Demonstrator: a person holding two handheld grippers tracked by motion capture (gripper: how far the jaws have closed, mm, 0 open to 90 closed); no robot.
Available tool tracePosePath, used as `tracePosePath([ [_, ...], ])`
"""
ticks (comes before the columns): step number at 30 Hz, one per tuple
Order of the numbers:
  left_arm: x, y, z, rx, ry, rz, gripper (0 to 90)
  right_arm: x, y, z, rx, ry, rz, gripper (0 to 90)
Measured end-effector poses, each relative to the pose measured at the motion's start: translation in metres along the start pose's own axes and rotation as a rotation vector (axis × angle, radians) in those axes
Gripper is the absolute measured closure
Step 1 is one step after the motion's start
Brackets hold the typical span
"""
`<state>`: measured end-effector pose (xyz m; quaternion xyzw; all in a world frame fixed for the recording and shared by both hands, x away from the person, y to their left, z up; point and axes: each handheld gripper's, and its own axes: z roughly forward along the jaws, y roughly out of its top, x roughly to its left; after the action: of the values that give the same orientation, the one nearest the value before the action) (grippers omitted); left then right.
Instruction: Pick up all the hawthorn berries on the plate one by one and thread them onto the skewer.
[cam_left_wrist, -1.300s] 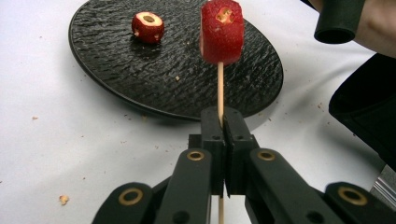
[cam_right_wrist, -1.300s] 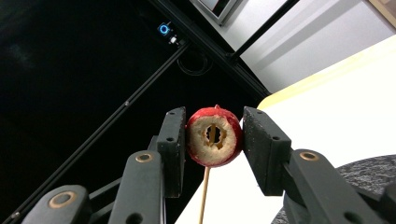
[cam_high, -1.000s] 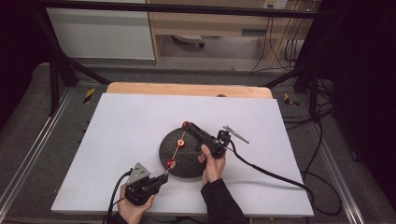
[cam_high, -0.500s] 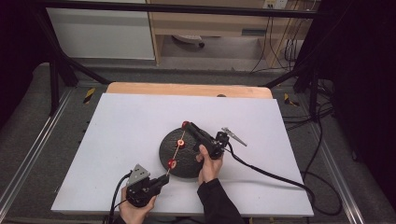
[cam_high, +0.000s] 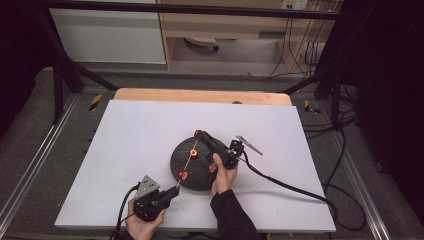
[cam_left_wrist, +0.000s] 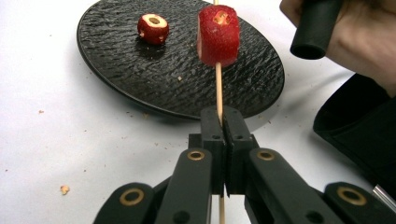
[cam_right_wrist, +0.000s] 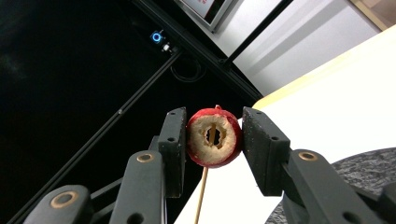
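Left tool (cam_left_wrist: 223, 128) clamped on skewer (cam_left_wrist: 217, 88), right tool (cam_right_wrist: 212, 137) gripping red fruit piece (cam_right_wrist: 214, 138) above dark plate (cam_high: 187, 167), bare white table (cam_high: 135, 135) around

The table (cam_high: 125, 165) is seen from above and from the person's side in the high view, looking forward and down, with the floor and shelving beyond also taken in. The left gripper view is set low and close, looking along its jaws across the plate (cam_left_wrist: 116, 70). The right gripper view is tilted upward toward dark framing; the skewer (cam_left_wrist: 218, 93) is shared by all three.
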<state>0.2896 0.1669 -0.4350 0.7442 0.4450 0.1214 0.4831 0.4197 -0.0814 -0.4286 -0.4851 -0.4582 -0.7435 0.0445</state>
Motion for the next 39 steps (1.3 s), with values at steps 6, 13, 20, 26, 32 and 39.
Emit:
tracePosePath([
  [6, 0.002, 0.003, -0.004, -0.004, 0.006, 0.011, 88.9, -0.003, 0.001, 0.002, 0.008, 0.004, 0.027, 62.0],
  [13, 0.003, 0.003, -0.005, 0.004, 0.008, 0.026, 89.0, -0.004, 0.003, 0.003, 0.003, -0.001, 0.034, 62.1],
  [20, 0.001, 0.001, -0.005, -0.003, -0.013, 0.031, 88.9, 0.005, 0.029, -0.004, -0.059, -0.029, -0.037, 62.0],
  [26, -0.003, -0.001, -0.005, -0.006, -0.023, 0.033, 88.9, 0.001, 0.022, -0.004, -0.071, 0.004, -0.023, 61.9],
  [32, -0.001, -0.002, -0.006, -0.012, -0.03, 0.017, 88.9, 0.001, 0.025, -0.004, -0.092, 0.026, 0.002, 61.9],
  [39, -0.002, -0.002, -0.007, -0.021, -0.026, 0.025, 88.9, 0.003, 0.026, -0.006, -0.099, 0.039, 0.01, 61.8],
])
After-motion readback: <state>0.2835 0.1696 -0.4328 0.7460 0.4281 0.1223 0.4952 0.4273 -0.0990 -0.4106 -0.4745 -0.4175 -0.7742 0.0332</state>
